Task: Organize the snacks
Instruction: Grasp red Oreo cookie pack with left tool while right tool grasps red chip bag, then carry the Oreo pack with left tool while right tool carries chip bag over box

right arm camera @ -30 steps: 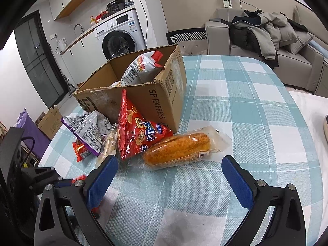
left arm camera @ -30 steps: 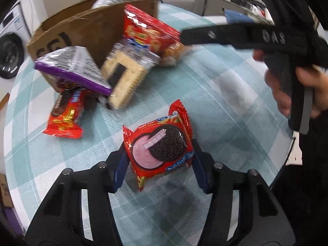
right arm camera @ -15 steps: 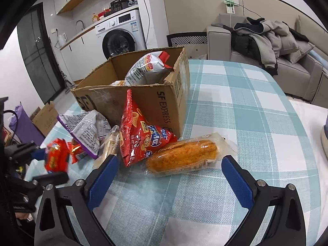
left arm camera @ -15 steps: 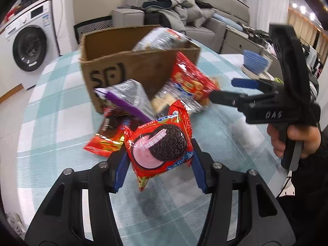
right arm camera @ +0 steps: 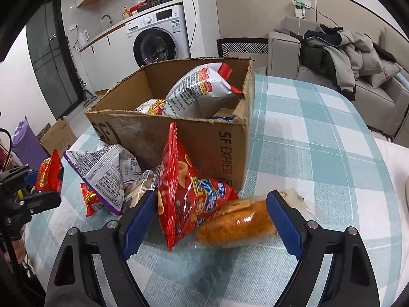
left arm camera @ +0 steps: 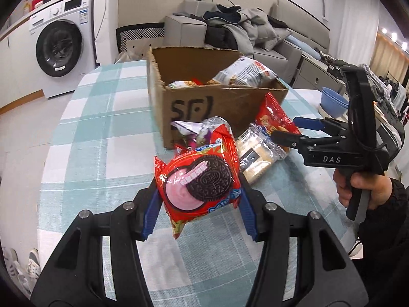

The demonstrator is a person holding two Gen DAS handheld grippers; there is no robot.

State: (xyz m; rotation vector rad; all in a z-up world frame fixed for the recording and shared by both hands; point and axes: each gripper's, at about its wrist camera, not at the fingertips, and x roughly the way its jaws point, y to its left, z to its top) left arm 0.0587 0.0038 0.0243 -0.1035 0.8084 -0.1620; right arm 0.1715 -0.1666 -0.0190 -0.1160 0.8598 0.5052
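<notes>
The red cookie packet, printed with a dark sandwich biscuit and pink cream, sits clenched between the blue pads of the left gripper, lifted clear of the checked tablecloth at the centre of the left wrist view, its long edge tilted toward one o'clock. Beyond it, at twelve o'clock, stands the open cardboard box, already holding a silver-and-red bag that leans against its far corner. At the foot of the box lies a loose heap: a purple-edged silver packet, a clear pack of pale biscuits, a red chip bag propped upright against the box wall, and a wrapped orange bread roll lying flat beside it. The right gripper, seen at three o'clock in the left view with a hand on its handle, has just been closing its jaws; they straddle the lower part of the chip bag and most of the bread roll, the right pad in front of the roll's end, the left pad near the bag's edge, and whether either pad already presses on a wrapper cannot be told. Farther out, a washing machine stands at ten o'clock and a grey sofa piled with clothes at one o'clock.
</notes>
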